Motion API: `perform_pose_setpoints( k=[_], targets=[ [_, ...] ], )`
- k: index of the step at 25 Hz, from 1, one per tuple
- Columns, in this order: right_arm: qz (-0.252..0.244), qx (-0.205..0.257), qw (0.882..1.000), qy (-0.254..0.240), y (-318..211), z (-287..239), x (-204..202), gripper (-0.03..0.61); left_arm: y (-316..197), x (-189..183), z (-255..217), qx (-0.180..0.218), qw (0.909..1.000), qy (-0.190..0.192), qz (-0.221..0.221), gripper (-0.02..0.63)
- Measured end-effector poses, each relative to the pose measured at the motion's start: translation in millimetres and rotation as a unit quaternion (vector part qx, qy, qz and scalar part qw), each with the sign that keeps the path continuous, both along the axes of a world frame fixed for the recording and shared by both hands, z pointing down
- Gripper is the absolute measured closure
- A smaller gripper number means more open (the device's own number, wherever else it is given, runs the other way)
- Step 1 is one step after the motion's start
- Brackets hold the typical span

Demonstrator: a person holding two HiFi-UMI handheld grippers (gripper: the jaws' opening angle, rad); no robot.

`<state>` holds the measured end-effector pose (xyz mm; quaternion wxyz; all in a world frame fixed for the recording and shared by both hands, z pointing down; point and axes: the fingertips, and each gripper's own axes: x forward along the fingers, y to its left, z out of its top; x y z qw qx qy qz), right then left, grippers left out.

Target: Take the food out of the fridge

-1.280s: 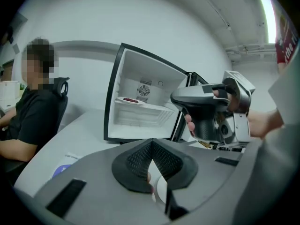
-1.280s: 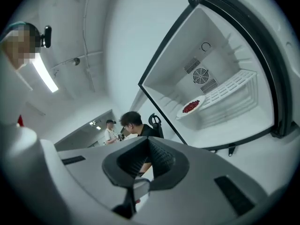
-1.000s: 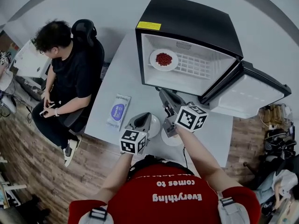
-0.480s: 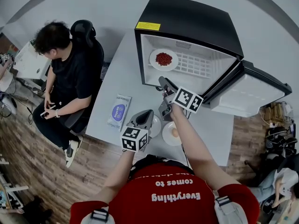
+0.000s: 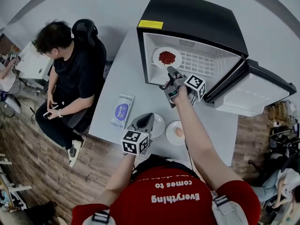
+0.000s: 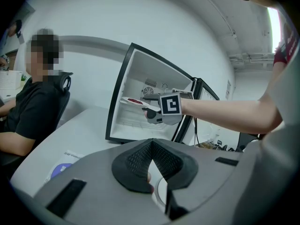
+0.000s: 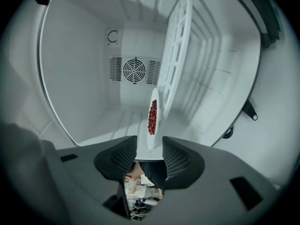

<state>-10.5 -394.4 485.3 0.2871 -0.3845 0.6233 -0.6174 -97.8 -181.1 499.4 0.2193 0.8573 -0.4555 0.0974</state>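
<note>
The right gripper [image 7: 150,150] is reaching into the open black fridge [image 5: 187,13], fingers [image 7: 124,158] just opening wide. The rim of the white plate of red food [image 7: 153,116] on the wire shelf [image 5: 201,67] is entering between them, unpressed. Closing on that rim is probably coming next. The left gripper [image 6: 151,146] is idling, fingers together.

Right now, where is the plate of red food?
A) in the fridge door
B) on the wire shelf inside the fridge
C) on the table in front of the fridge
B: the plate of red food lies on the white wire shelf inside the open fridge.

Right tongs [image 7: 150,146], jaws just opening, bracket the plate [image 7: 155,100] inside the fridge [image 7: 79,78].
</note>
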Motion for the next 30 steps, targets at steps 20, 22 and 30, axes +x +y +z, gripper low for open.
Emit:
perform_pose_setpoints(
  k=[20, 22, 30],
  targets=[
    [0.032, -0.053, 0.995, -0.074, -29.2, 15.7, -6.1, 0.546, 5.9, -24.9, 18.5, -0.022, 0.9994, -0.011, -0.023, 0.615],
    [0.031, -0.058, 0.994, -0.084, -29.5, 16.9, -6.3, 0.549, 0.7, -23.0, 16.6, -0.018, 0.9995, -0.01, -0.022, 0.615],
    [0.017, -0.061, 0.994, -0.092, -28.4, 15.9, -5.7, 0.552, -46.3, 5.5, 4.4, 0.006, 0.9999, -0.011, 0.003, 0.615]
  ],
)
